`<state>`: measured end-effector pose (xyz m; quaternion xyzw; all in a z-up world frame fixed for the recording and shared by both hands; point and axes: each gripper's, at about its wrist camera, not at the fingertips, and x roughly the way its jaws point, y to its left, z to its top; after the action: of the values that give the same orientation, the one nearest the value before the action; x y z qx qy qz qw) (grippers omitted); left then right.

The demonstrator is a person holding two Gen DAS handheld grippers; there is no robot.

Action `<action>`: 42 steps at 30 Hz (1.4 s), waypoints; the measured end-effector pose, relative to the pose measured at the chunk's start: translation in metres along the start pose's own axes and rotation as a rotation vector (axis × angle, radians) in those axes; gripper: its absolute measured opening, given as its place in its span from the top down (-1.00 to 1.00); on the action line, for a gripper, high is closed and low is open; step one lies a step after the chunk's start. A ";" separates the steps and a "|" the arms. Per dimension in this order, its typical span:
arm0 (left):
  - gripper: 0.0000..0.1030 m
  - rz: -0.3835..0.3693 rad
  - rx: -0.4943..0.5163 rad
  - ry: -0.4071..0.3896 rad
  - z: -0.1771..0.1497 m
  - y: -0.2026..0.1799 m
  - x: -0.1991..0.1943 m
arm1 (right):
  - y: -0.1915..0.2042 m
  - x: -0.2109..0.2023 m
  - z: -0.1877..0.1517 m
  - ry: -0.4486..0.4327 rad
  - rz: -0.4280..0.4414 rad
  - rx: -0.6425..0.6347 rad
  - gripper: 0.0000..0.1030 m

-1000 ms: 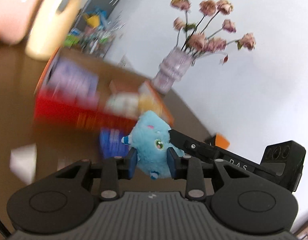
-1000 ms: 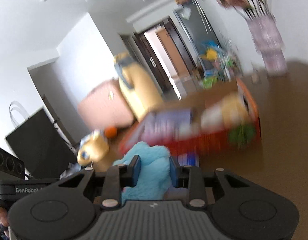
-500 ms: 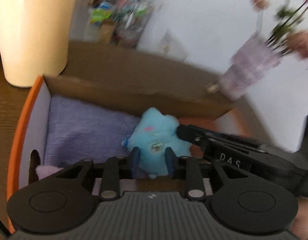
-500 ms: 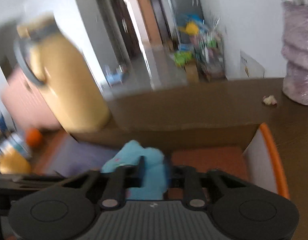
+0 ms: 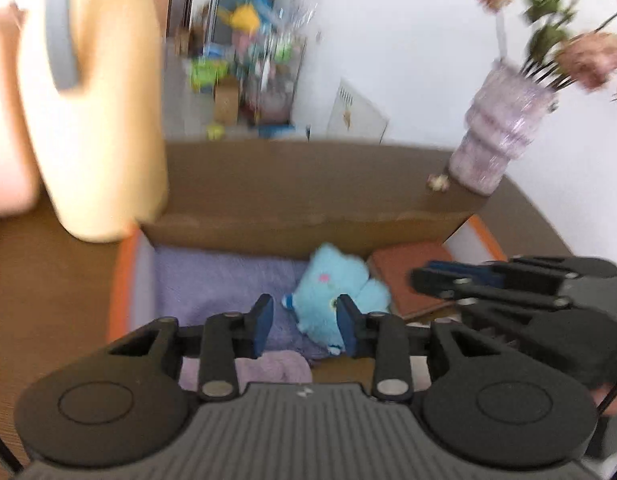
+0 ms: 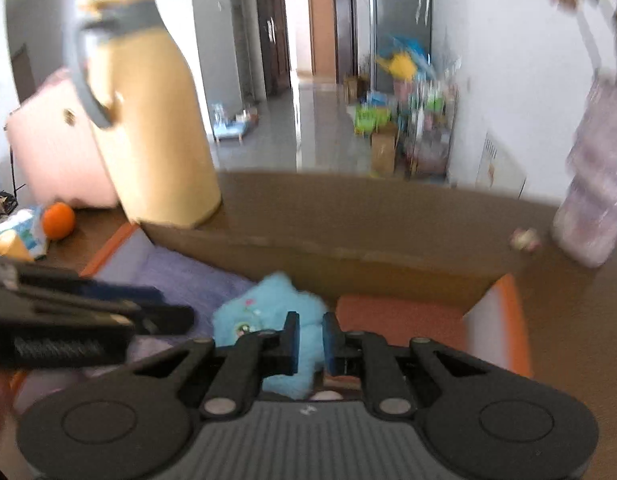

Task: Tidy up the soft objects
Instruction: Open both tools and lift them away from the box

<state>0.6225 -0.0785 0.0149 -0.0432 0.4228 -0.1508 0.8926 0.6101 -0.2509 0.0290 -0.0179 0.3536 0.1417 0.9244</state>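
A brown wooden desk (image 6: 568, 320) is seen. An orange-rimmed cardboard box (image 6: 348, 276) is set on it. Behind the box's left corner a yellow jug (image 6: 156, 128) stands, with an orange (image 6: 58, 220) further left. Near the far right edge a lilac vase (image 5: 496, 136) is placed.

The right gripper (image 6: 309, 338) pinches a fold of the blue plush (image 6: 264, 312) over the box (image 6: 504, 308). A purple towel (image 6: 176, 276) lies left of it, the left gripper (image 6: 108, 312) alongside. A yellow jug (image 6: 156, 128) stands beyond.
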 end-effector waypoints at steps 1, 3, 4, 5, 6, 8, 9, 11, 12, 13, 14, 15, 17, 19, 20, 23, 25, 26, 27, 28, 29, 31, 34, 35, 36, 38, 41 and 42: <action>0.31 0.004 0.018 -0.028 0.000 0.000 -0.016 | -0.001 -0.018 0.003 -0.019 -0.007 -0.006 0.74; 0.19 0.026 0.033 -0.073 0.000 -0.002 -0.051 | -0.005 -0.058 0.007 -0.058 -0.024 -0.030 0.74; 0.06 0.044 0.045 -0.095 -0.001 -0.003 -0.070 | -0.007 -0.078 0.007 -0.078 -0.037 -0.047 0.69; -0.01 0.065 0.060 -0.120 -0.004 -0.004 -0.089 | -0.010 -0.097 0.005 -0.094 -0.051 -0.061 0.57; -0.14 0.089 0.079 -0.146 -0.009 -0.004 -0.108 | -0.014 -0.119 0.001 -0.112 -0.072 -0.075 0.47; -0.36 0.151 0.126 -0.209 -0.023 -0.001 -0.148 | -0.022 -0.156 -0.011 -0.146 -0.108 -0.089 0.25; -0.56 0.197 0.144 -0.247 -0.032 0.000 -0.165 | -0.025 -0.172 -0.017 -0.165 -0.123 -0.086 0.04; -0.73 0.291 0.180 -0.321 -0.049 -0.002 -0.197 | -0.029 -0.194 -0.028 -0.209 -0.152 -0.069 -0.25; -0.80 0.316 0.184 -0.355 -0.057 -0.004 -0.209 | -0.028 -0.204 -0.034 -0.242 -0.161 -0.058 -0.37; -0.83 0.331 0.178 -0.393 -0.065 -0.006 -0.220 | -0.025 -0.211 -0.040 -0.265 -0.158 -0.055 -0.39; -0.85 0.339 0.172 -0.423 -0.073 -0.007 -0.228 | -0.023 -0.216 -0.047 -0.279 -0.152 -0.059 -0.39; -0.86 0.342 0.175 -0.445 -0.081 -0.011 -0.236 | -0.019 -0.220 -0.051 -0.287 -0.147 -0.062 -0.39; -0.88 0.338 0.185 -0.465 -0.094 -0.019 -0.249 | -0.012 -0.233 -0.057 -0.297 -0.144 -0.073 -0.39; -0.91 0.332 0.190 -0.481 -0.104 -0.023 -0.262 | -0.001 -0.242 -0.063 -0.310 -0.144 -0.089 -0.42; -0.91 0.330 0.186 -0.494 -0.109 -0.026 -0.268 | 0.002 -0.248 -0.066 -0.322 -0.146 -0.094 -0.45; -0.92 0.334 0.165 -0.528 -0.123 -0.027 -0.284 | 0.011 -0.262 -0.087 -0.360 -0.143 -0.092 -0.51; -0.96 0.347 0.152 -0.555 -0.140 -0.026 -0.295 | 0.015 -0.271 -0.106 -0.382 -0.134 -0.074 -0.51; -0.97 0.365 0.146 -0.569 -0.152 -0.027 -0.300 | 0.016 -0.277 -0.117 -0.396 -0.131 -0.064 -0.51; -1.00 0.377 0.135 -0.585 -0.166 -0.026 -0.305 | 0.019 -0.284 -0.132 -0.414 -0.127 -0.046 -0.52; -1.00 0.379 0.117 -0.607 -0.184 -0.026 -0.310 | 0.023 -0.291 -0.149 -0.432 -0.110 -0.038 -0.53; -1.00 0.372 0.103 -0.626 -0.202 -0.026 -0.313 | 0.026 -0.296 -0.164 -0.443 -0.093 -0.037 -0.54; -1.00 0.359 0.088 -0.644 -0.242 -0.027 -0.316 | 0.036 -0.307 -0.197 -0.465 -0.084 -0.032 -0.59; -1.00 0.359 0.117 -0.639 -0.298 -0.033 -0.316 | 0.056 -0.323 -0.251 -0.496 -0.094 -0.033 -0.63; -1.00 0.366 0.136 -0.637 -0.317 -0.037 -0.317 | 0.064 -0.327 -0.269 -0.504 -0.088 -0.036 -0.64; -1.00 0.365 0.145 -0.643 -0.334 -0.039 -0.319 | 0.071 -0.330 -0.286 -0.507 -0.086 -0.039 -0.64; -1.00 0.349 0.120 -0.642 -0.372 -0.041 -0.323 | 0.085 -0.335 -0.319 -0.500 -0.080 -0.001 -0.65; -1.00 0.313 0.070 -0.591 -0.406 -0.035 -0.321 | 0.097 -0.334 -0.346 -0.417 0.013 0.052 -0.65; -1.00 0.317 0.072 -0.573 -0.410 -0.032 -0.322 | 0.101 -0.332 -0.350 -0.393 0.038 0.038 -0.65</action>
<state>0.1077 0.0096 -0.0020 0.0143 0.1503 -0.0065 0.9885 0.1194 -0.2837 -0.0080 0.0345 0.1692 0.1533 0.9730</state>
